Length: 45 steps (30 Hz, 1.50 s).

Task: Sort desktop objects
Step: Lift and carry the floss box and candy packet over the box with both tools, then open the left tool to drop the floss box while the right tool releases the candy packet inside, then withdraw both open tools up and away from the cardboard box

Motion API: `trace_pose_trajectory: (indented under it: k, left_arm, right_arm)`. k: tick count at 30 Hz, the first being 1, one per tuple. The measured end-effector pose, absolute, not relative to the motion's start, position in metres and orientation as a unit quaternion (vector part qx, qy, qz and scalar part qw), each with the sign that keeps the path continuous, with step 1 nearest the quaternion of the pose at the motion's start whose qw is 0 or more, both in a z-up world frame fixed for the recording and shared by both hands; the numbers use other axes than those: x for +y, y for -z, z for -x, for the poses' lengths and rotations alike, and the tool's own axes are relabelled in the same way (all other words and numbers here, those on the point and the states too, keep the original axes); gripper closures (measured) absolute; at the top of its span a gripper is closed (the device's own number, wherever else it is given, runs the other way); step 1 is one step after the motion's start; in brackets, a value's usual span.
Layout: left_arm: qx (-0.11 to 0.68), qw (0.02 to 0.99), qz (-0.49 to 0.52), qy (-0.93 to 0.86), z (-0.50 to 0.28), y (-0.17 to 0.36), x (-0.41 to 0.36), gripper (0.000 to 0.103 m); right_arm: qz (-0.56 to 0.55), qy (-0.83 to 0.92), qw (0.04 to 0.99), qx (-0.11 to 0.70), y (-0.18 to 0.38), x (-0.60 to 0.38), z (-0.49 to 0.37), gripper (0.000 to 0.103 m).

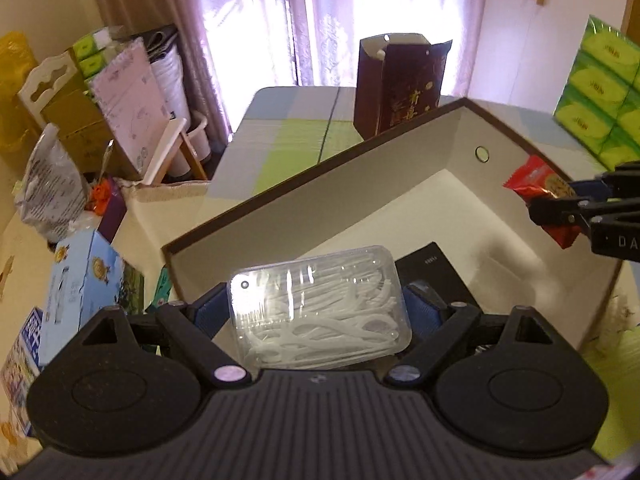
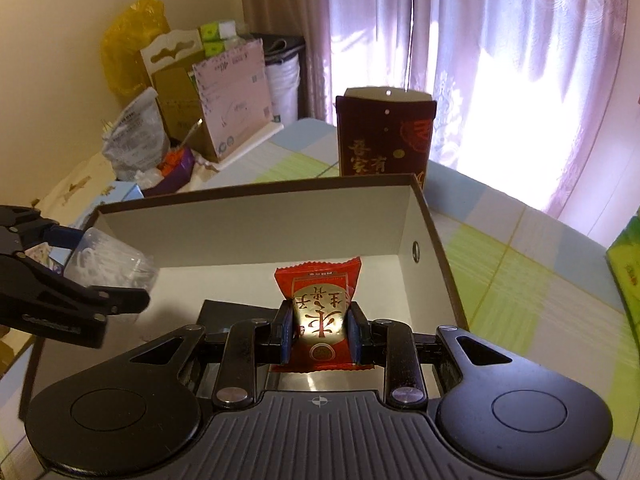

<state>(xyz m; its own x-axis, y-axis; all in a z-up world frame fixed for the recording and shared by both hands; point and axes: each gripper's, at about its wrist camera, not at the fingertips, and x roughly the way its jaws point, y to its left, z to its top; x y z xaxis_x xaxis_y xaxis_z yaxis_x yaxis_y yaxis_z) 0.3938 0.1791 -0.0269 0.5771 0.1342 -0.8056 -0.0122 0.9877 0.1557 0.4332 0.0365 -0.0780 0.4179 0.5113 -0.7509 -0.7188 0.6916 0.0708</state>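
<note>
My left gripper is shut on a clear plastic box of white floss picks and holds it over the near-left corner of an open brown cardboard box with a white inside. My right gripper is shut on a red and gold snack packet and holds it above the same box. A flat black item lies on the box floor. The right gripper with the packet shows at the right of the left wrist view. The left gripper with the floss box shows at the left of the right wrist view.
A tall dark red gift bag stands behind the box on the checked tablecloth. Green tissue packs are stacked at the right. Blue cartons, a plastic bag and cardboard packages crowd the left side.
</note>
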Motion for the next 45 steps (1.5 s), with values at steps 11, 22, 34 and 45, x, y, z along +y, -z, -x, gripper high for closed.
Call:
trace_pose_trajectory:
  k: [11, 22, 34, 45]
  left_arm:
    - [0.5, 0.86, -0.088, -0.046, -0.439, 0.075, 0.186, 0.014]
    - [0.507, 0.855, -0.09, -0.056, -0.458, 0.086, 0.194, 0.014]
    - [0.5, 0.861, -0.075, -0.052, -0.465, 0.08, 0.202, 0.013]
    - [0.49, 0.868, -0.06, -0.048, -0.449, 0.066, 0.2, 0.012]
  right_arm:
    - [0.143, -0.357, 0.824, 0.416, 0.102, 0.052, -0.452, 0.079]
    - [0.146, -0.355, 0.816, 0.431, 0.116, 0.055, -0.465, 0.079]
    - [0.162, -0.364, 0.818, 0.415, 0.123, 0.065, -0.47, 0.069]
    - [0.14, -0.375, 0.828, 0.393, 0.105, 0.041, -0.449, 0.018]
